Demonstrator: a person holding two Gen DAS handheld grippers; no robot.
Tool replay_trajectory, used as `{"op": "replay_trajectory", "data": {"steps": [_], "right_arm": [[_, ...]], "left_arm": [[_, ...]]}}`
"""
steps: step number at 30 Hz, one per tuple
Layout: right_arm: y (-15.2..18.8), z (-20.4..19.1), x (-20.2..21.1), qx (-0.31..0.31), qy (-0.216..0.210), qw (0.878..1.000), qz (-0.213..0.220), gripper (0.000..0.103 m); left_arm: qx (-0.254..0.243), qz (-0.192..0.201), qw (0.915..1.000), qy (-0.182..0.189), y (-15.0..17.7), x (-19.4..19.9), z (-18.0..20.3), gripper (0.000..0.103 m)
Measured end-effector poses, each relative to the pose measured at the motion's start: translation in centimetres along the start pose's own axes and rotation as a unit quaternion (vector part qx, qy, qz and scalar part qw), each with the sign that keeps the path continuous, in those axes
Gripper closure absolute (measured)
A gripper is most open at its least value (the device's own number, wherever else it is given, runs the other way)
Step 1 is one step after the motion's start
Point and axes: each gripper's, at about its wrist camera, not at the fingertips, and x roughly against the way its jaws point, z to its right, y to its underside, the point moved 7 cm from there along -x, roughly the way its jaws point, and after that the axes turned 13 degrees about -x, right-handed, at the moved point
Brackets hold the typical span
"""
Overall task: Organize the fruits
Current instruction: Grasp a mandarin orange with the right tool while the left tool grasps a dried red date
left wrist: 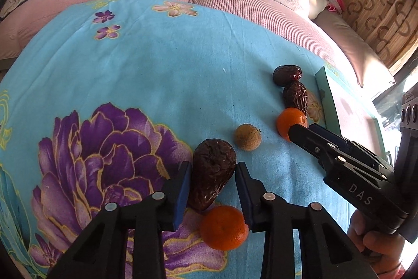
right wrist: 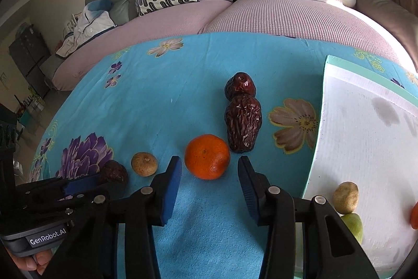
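Left wrist view: hovering low over the blue flowered cloth on the table, left claw spread wide, grasping nothing, straddling a wrinkled date standing between the blue pads without clearly touching either. Date's long axis running roughly along the fingers, narrow end toward the camera, fat end away. Sitting just below and near the right pad, a tangerine; lying a little beyond, a small tan fruit.

Right wrist view: right claw likewise released and empty, pointing at a second tangerine lying dead ahead, just past the fingertips and centred in the gap. Resting right behind it, touching or nearly so, two more dates, stacked end to end away from the camera. Off to the right, a white tray, already holding a tan fruit, a green one and an orange sliver at the frame edge.

Judging from this: each claw being nearer its own target, needing only a short push forward before closing; risking a nudge of the near tangerine by the left pad.
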Motion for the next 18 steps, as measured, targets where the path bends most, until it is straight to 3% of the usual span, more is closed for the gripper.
{"op": "replay_trajectory", "data": {"steps": [13, 18], "right_arm": [[0.1, 0.0, -0.6, 0.013, 0.026, 1.0, 0.005, 0.057], [0.1, -0.3, -0.3, 0.021, 0.022, 0.999, 0.01, 0.065]], "left_arm": [[0.016, 0.007, 0.9998, -0.003, 0.3, 0.1, -1.1, 0.067], [0.015, 0.006, 0.9999, -0.006, 0.3, 0.1, -1.1, 0.067]]}}
